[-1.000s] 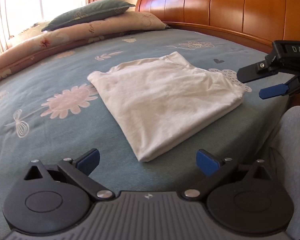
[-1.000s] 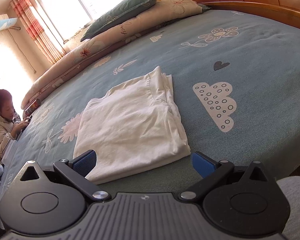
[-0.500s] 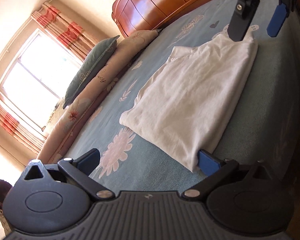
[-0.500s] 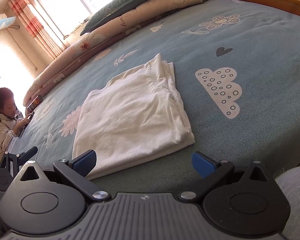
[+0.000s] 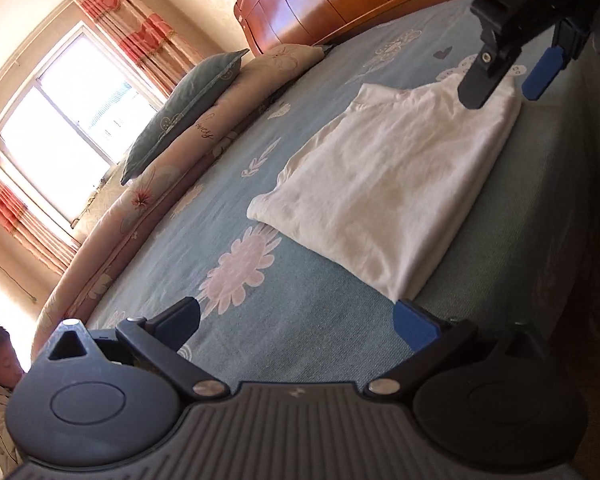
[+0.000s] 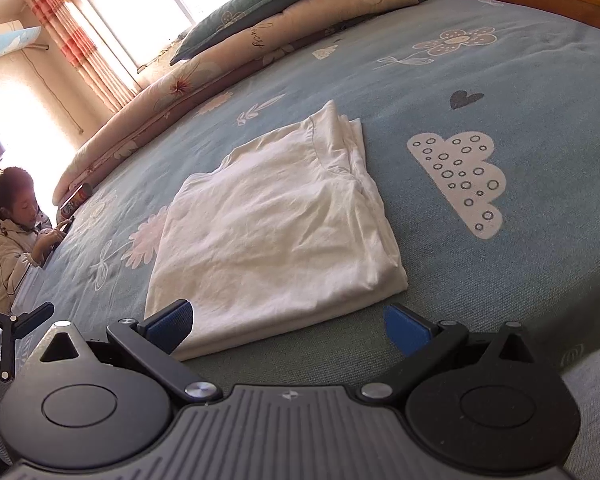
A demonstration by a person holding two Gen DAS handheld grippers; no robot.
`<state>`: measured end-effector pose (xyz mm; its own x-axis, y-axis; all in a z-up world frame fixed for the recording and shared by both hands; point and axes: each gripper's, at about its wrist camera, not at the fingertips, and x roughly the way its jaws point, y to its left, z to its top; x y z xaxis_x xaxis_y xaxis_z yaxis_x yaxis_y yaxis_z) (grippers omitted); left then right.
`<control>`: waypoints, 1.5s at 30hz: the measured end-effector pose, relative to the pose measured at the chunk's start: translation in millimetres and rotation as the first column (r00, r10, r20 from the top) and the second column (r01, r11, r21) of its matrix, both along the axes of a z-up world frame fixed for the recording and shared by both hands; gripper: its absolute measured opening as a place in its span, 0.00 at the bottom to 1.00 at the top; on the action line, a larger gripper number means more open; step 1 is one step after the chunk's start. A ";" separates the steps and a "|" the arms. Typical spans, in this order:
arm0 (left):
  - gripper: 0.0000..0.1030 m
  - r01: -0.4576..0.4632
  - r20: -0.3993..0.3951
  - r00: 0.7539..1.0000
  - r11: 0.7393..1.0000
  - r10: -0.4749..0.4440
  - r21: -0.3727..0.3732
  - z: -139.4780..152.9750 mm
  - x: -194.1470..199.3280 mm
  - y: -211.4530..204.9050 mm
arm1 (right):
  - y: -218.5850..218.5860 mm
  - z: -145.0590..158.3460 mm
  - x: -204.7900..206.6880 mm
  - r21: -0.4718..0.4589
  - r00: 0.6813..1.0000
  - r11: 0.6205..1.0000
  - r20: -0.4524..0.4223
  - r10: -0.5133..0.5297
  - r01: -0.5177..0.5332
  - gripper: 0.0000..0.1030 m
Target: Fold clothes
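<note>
Both jaws gape; folded shirt (image 6: pixel 276 220) runs lengthwise toward pillows (image 6: pixel 252 4).

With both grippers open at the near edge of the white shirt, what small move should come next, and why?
Probably lower both and pinch the near edge. The white shirt lies folded flat on the bedspread, ungripped; the right gripper and left gripper are open at its two near corners, placed for another fold.
</note>
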<state>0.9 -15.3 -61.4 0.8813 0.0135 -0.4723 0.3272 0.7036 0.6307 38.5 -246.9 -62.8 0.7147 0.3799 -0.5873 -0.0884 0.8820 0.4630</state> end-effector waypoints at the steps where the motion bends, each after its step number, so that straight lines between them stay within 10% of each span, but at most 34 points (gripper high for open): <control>1: 0.99 -0.008 0.000 1.000 1.000 0.008 -0.021 3.1 3.6 1.3 | 3.6 4.1 3.6 -0.021 0.999 1.000 0.030 0.020 -0.019 1.00; 7: 0.99 -0.053 -0.033 0.998 0.995 0.050 -0.088 9.2 16.9 5.7 | 22.3 1.3 29.1 -0.266 0.977 0.963 0.189 0.100 -0.047 1.00; 18: 0.99 -0.111 -0.155 0.986 0.927 0.059 -0.357 26.6 40.4 20.9 | 16.8 -7.9 10.9 -0.112 0.909 0.970 0.340 0.243 -0.217 1.00; 22: 0.99 -0.096 -0.161 0.986 0.926 0.039 -0.365 26.5 45.1 10.0 | 12.7 -22.8 24.9 -0.153 0.960 0.979 0.224 0.167 -0.134 1.00; 29: 0.99 -0.096 -0.199 0.980 0.883 0.003 -0.460 27.1 52.9 3.9 | 2.2 -31.3 23.9 -0.086 0.960 0.986 0.234 0.157 -0.141 1.00; 37: 0.99 -0.166 -0.309 0.949 0.743 -0.057 -0.648 37.6 74.5 25.5 | 3.0 -27.9 21.4 -0.077 0.959 0.987 0.237 0.154 -0.140 1.00; 41: 0.99 -0.354 -0.467 0.880 0.534 -0.088 -0.768 33.7 115.5 55.6 | -18.7 -26.7 21.3 0.104 0.966 0.988 0.242 0.089 -0.117 1.00; 45: 0.97 -0.489 -0.569 0.819 0.422 -0.079 -0.763 17.9 153.3 69.5 | -30.2 -23.9 17.6 0.179 0.962 0.979 0.270 0.049 -0.100 1.00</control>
<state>154.3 54.2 -43.4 0.5732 -0.4899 -0.6568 0.1128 0.8411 -0.5290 56.2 -277.1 -86.7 0.7991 0.5238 -0.2951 -0.2915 0.7669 0.5718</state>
